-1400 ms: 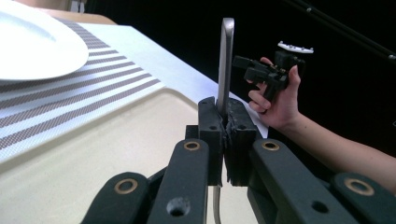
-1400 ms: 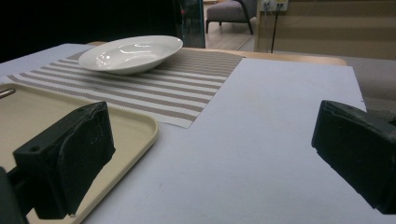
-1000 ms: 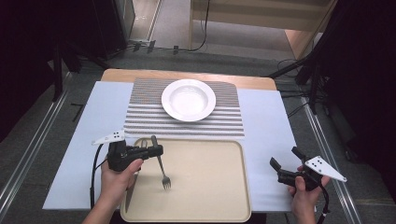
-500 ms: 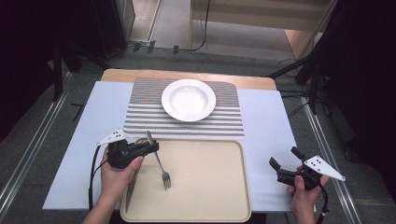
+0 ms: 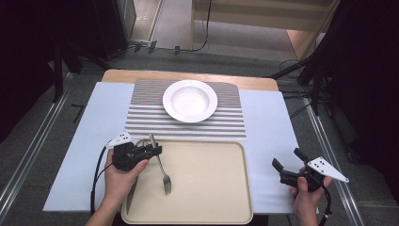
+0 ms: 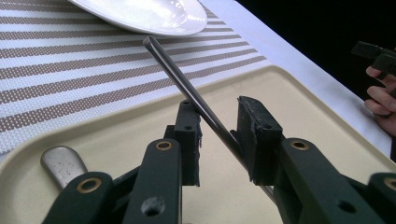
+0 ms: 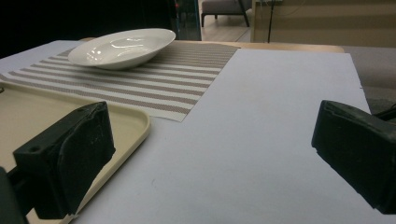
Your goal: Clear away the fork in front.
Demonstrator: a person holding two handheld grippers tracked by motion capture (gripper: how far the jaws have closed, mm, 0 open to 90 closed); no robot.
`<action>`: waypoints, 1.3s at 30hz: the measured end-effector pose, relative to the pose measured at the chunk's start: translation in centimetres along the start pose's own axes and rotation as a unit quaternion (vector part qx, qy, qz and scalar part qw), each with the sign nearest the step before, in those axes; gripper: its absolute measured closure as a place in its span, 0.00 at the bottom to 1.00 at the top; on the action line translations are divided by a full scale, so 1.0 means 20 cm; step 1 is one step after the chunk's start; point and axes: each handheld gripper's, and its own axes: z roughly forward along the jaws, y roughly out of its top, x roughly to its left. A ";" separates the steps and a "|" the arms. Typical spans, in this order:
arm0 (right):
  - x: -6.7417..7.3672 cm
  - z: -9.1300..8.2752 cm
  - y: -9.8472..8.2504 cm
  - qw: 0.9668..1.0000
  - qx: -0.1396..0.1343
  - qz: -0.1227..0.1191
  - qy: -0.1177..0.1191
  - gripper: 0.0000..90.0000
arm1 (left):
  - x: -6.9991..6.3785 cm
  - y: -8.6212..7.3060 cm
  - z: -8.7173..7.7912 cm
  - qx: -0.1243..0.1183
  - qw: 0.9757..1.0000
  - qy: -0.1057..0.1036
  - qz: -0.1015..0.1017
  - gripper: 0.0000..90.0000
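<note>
- Striped placemat (image 5: pixel 186 123) holds a white bowl (image 5: pixel 190 100) at 12 o'clock.
- Left gripper (image 5: pixel 153 149) has just been opening, jaws slack around the fork (image 5: pixel 160 165) lying in the beige tray (image 5: pixel 211 188); table setting barely begun.
- Right gripper (image 5: pixel 284 165) gapes empty at 4 o'clock.

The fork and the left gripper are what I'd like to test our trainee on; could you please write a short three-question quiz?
1. True or false: the fork lies on the white plate.
2. Which gripper has the fork's handle between its jaws? A) left gripper B) right gripper
3. Which end of the fork rests on the tray?

Key
1. False: it sits on the beige tray, its handle tilted up toward the striped placemat.
2. A. Its jaws have just been opening, with the handle against one pad and a gap at the other.
3. The tines.
</note>
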 end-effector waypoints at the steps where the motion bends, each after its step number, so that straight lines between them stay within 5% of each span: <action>1: 0.00 0.00 0.00 1.000 -0.001 0.000 -0.001 0.00 | 0.00 0.00 0.00 0.001 1.000 0.002 -0.002 0.77; 11: 0.00 -0.01 0.00 1.000 -0.003 -0.004 -0.001 0.00 | 0.02 -0.03 0.03 0.025 0.999 0.019 -0.016 0.77; 28: 0.00 0.00 0.00 1.000 0.000 -0.008 -0.001 0.00 | 0.00 -0.03 0.05 0.051 0.997 0.054 -0.003 0.79; 33: 0.00 0.00 0.00 1.000 0.000 -0.007 -0.002 0.00 | -0.01 -0.03 0.03 0.051 0.997 0.050 0.008 0.87; 36: 0.00 0.00 0.00 1.000 0.001 -0.010 -0.001 0.00 | -0.03 -0.03 0.01 0.055 0.997 0.042 0.029 0.99; 39: 0.01 0.00 0.00 1.000 0.003 -0.011 -0.002 0.00 | -0.06 -0.04 0.01 0.074 0.995 0.036 0.049 1.00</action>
